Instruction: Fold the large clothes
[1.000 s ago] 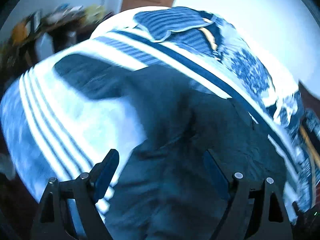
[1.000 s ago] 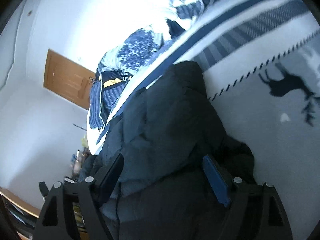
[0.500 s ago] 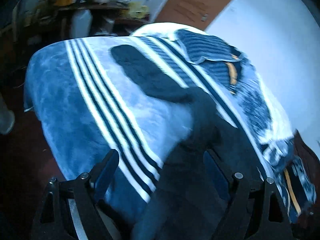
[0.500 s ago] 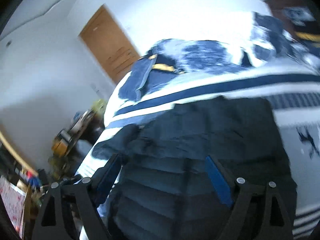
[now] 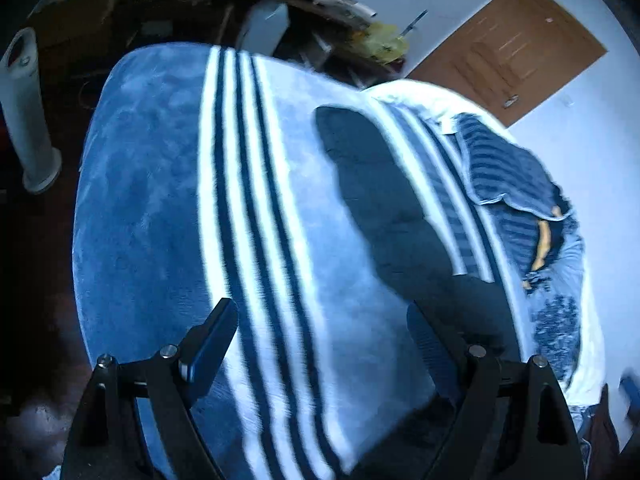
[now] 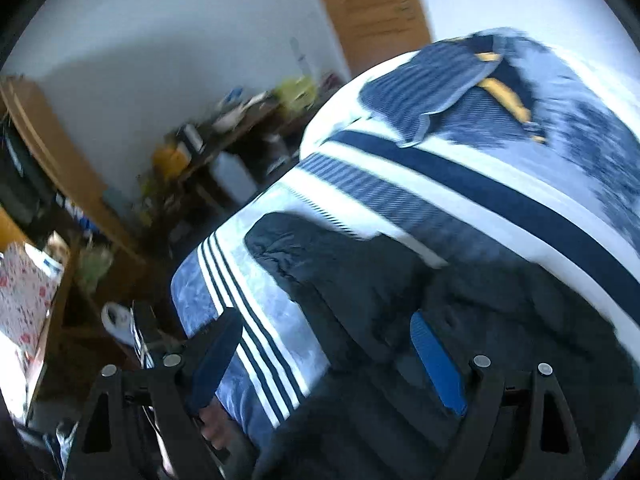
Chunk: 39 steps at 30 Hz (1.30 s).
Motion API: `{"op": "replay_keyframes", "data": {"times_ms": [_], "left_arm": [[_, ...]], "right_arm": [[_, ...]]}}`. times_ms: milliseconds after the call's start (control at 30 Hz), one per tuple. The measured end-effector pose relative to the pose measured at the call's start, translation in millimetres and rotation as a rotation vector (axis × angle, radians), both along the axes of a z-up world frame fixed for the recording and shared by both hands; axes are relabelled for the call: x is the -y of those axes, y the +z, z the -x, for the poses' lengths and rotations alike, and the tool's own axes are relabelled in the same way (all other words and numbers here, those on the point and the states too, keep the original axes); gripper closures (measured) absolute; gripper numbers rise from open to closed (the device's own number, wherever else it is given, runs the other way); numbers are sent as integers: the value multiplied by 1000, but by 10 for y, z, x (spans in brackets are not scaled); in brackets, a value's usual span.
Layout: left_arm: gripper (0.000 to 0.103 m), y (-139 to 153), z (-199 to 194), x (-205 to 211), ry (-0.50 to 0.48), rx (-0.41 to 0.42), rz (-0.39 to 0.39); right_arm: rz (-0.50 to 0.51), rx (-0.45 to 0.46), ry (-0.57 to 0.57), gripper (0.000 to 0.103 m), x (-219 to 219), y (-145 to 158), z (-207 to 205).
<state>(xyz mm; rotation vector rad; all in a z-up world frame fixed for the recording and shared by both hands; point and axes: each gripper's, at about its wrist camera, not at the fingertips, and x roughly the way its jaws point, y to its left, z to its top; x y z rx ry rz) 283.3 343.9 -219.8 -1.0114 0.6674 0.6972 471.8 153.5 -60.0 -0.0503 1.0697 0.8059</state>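
Note:
A dark puffer jacket (image 6: pixel 420 300) lies spread on a bed covered by a blue and white striped blanket (image 5: pixel 160 220). One long dark sleeve (image 5: pixel 372 188) stretches away across the blanket toward the far end. My left gripper (image 5: pixel 320 344) hovers open above the blanket's narrow stripes, with the jacket under its right finger. My right gripper (image 6: pixel 328 356) is open above the jacket body, nothing between its blue pads. The left gripper's black frame (image 6: pixel 144 332) shows at the bed's edge in the right wrist view.
A striped blue garment (image 5: pixel 508 168) and other crumpled clothes (image 6: pixel 500 84) are piled at the bed's far side by the white wall. A cluttered desk (image 6: pixel 224 128), a wooden door (image 5: pixel 512 48) and a white tower appliance (image 5: pixel 24 108) stand beyond the bed.
Both grippers swung and rolled toward the foot end of the bed. The left view shifted off the jacket body onto the striped blanket and sleeve; the right one rose, showing the sleeve and desk.

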Motion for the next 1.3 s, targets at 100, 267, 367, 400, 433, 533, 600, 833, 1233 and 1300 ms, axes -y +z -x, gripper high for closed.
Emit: {"op": "replay_keyframes", "data": {"times_ms": [100,267,367,400,433,533,600,833,1233,1300], "left_arm": [[16,-107,35,-144,29,-33,19],[16,-179,156,-376,92,-64,51],[16,-314,250,-470,150,-95,98],[16,-349,280,-497,163,-87,118],[16,-367,311,-519,175,-73,133],[16,-327,342,-530,195,-87,92],[16,-347,334,-569,191,-92,95],[16,-360,350,-631,169,-72,105],[16,19,-126,-43,-120,125,20],[16,102,-219,145,-194,173,17]], "right_arm": [[44,-50,107,15,-694,-336,-220],[127,-107,272,15,-1911,-1060,-403],[182,-116,357,15,-2680,-1474,-428],[199,-109,368,15,-2813,-1550,-424],[234,-94,383,15,-3029,-1683,-426],[308,-81,404,15,-3470,-2015,-448],[349,-76,412,15,-3660,-2211,-442],[462,-22,356,96,-3643,-2434,-469],[-103,106,18,99,-1110,488,-421],[-149,151,-69,99,-566,856,-355]]}}
